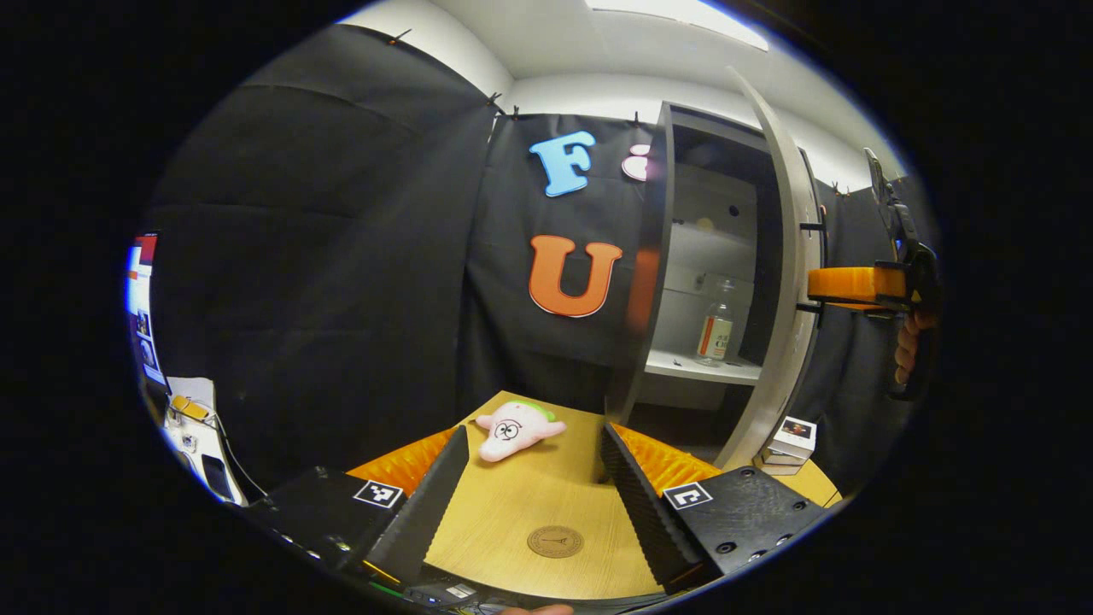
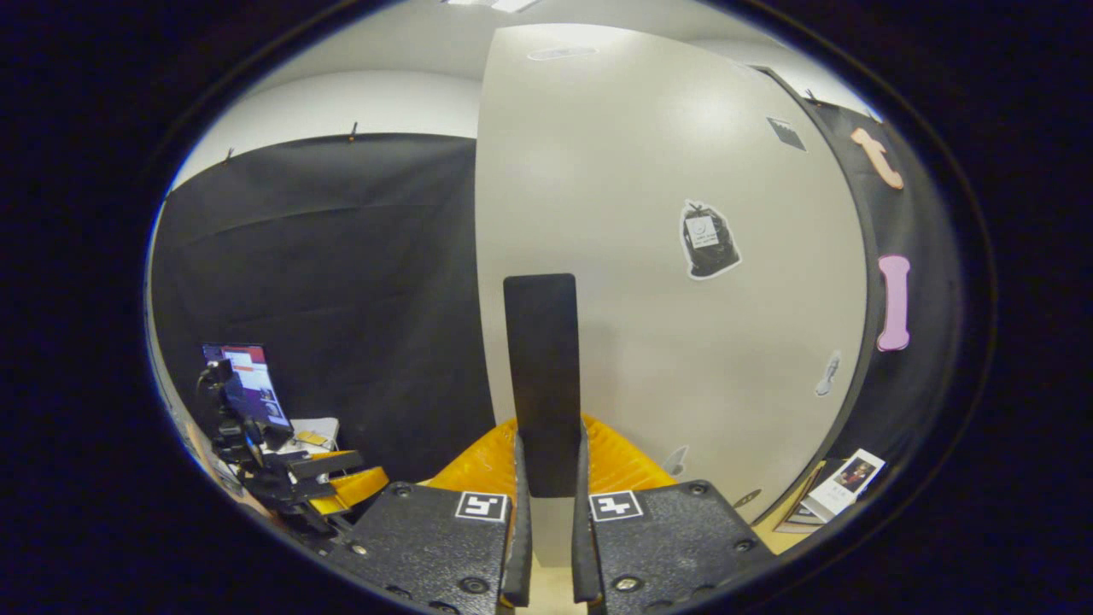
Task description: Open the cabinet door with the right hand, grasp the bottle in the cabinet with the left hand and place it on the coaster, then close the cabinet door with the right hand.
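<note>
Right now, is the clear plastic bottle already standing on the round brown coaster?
No, the clear plastic bottle stands on the cabinet shelf; the round brown coaster lies bare.

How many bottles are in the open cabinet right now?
1: the bottle stands upright on the cabinet shelf, behind the open door. Others may be hidden.

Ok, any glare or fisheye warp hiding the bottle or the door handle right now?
Left gripper view: the bottle is small but sharp on its shelf, and the open cabinet door bows strongly from the fisheye. Right gripper view: soft ceiling glare on the door panel, while the handle is crisp, clamped by the right gripper.
</note>
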Available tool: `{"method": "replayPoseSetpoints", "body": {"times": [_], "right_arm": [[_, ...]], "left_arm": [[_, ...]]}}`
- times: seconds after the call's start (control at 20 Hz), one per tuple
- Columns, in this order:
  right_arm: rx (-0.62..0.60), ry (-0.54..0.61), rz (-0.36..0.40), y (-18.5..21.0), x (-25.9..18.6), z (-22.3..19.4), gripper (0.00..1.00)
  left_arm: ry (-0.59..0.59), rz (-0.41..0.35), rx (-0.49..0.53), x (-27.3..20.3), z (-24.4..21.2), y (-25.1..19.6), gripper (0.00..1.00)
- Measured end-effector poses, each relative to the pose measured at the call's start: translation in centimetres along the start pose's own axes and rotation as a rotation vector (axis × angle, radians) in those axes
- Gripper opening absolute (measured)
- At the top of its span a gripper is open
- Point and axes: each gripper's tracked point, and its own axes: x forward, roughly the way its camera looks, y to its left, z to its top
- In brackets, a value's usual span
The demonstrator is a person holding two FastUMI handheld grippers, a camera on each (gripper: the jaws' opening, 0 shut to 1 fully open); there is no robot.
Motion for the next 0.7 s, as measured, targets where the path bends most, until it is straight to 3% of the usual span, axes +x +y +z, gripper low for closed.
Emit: {"method": "replayPoseSetpoints", "body": {"times": [0.25,0.7], "right_arm": [[0.008,-0.008,-0.058,-0.5,-2.0,-0.1,0.22],[0.025,-0.048,-0.250,-1.2,-5.1,-0.3,0.22]], "left_arm": [[0.064,-0.123,0.023,2.3,-1.6,-5.0,0.95],[0.090,-0.363,0.106,5.3,-2.0,-15.3,0.95]]}}
